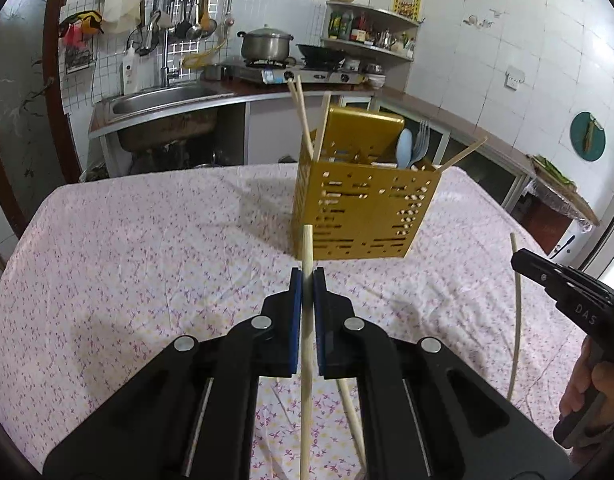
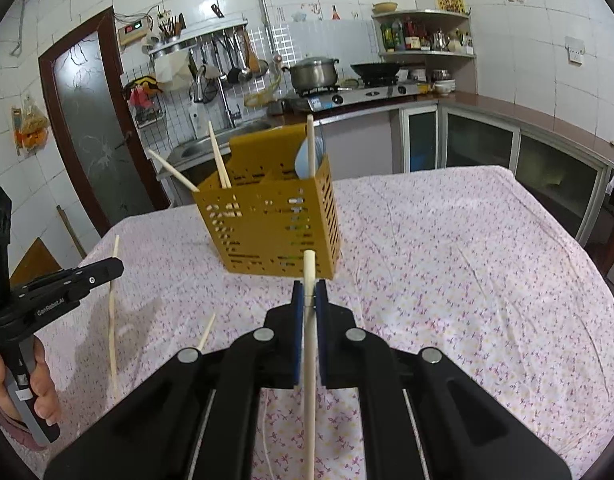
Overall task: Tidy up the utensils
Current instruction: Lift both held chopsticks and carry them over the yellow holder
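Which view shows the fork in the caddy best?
The left wrist view: the fork stands with its tines clear above the caddy rim, beside the blue spoon. In the right wrist view the spoon and a held chopstick cover that corner, so the fork cannot be made out.

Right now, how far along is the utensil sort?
Done: the perforated yellow caddy already holds several wooden chopsticks, a pale blue spoon and a fork. In hand: the left tool is shut on one wooden chopstick, the right tool on another. Left: both go into the caddy, and one more chopstick lies on the floral tablecloth.
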Tool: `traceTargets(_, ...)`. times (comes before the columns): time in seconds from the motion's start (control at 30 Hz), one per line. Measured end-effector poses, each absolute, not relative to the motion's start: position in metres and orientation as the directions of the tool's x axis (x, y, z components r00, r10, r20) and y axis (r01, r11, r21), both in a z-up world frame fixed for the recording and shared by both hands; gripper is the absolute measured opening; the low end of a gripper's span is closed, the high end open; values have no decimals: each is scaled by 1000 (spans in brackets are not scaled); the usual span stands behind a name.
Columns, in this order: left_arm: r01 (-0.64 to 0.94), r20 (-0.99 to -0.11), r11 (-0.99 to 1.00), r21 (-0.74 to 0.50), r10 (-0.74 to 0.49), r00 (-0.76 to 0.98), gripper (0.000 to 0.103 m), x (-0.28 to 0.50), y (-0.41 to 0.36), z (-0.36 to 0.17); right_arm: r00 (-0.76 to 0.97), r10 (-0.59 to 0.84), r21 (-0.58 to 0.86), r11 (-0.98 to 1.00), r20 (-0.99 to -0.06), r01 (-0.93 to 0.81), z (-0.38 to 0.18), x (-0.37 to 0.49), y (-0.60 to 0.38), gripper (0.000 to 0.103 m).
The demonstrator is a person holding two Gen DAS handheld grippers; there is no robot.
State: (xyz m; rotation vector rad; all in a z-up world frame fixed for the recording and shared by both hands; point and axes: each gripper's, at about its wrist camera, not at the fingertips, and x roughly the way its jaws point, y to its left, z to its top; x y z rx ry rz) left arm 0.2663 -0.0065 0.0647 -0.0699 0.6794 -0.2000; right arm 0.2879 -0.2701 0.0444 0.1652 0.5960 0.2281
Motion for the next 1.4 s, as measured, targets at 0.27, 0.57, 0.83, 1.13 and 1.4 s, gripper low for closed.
traceTargets(0.27, 179, -582, 973, -142, -229, 780, 4, 260, -9, 78, 833, 247, 204, 965, -495, -166, 56, 281, -273, 6)
traceTargets(0.57, 208, -534, 966, -152, -257, 806, 4, 258, -14, 102, 876, 233, 190, 968, -423, -165, 75, 272, -278, 6)
traceTargets(0.83, 227, -484, 962, -154, -274, 831, 4, 264, -21, 130, 909, 220, 192, 968, -355, -159, 98, 274, -283, 6)
traceTargets(1.13, 233, -438, 960, -158, -279, 854, 4, 283, -22, 157, 934, 218, 184, 968, -284, -170, 126, 279, -280, 6)
traceTargets(1.4, 248, -371, 959, -141, -283, 885, 4, 316, -33, 202, 952, 226, 171, 966, -204, -193, 172, 307, -264, 6)
